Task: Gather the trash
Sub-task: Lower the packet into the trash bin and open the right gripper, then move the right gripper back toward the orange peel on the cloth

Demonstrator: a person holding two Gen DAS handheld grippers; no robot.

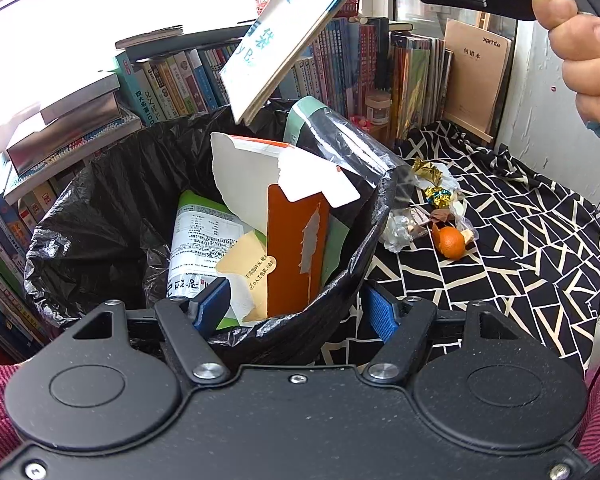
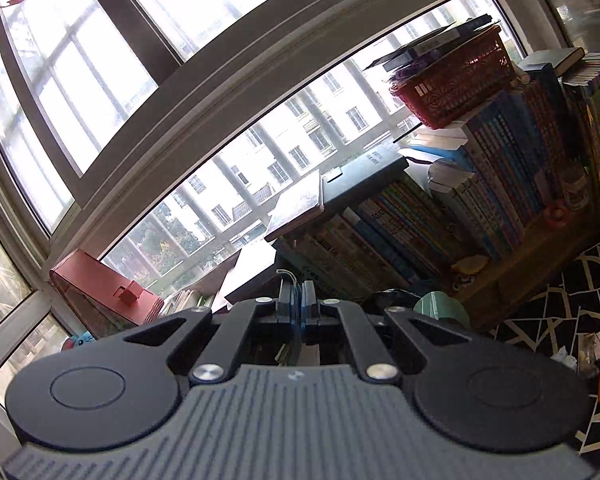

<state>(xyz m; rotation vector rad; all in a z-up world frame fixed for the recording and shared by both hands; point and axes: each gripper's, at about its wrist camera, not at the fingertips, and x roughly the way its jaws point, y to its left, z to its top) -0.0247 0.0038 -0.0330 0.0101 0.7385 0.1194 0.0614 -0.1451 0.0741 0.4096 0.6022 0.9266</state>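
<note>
Nearest, the left tool (image 1: 296, 312) is clenched on the rim of the black bin bag (image 1: 100, 216), stuffed with cartons. Just beyond, on the patterned tabletop (image 1: 520, 240), lie an orange peel (image 1: 450, 242) and foil wrappers (image 1: 432, 184). Above the bag, the right tool (image 2: 302, 300) pinches a flat paper packet (image 1: 276, 52) that hangs over the opening.

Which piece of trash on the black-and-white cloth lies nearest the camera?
The bright orange tangerine peel. It lies lower in the left wrist view than the gold foil wrappers and crumpled clear plastic.
</note>
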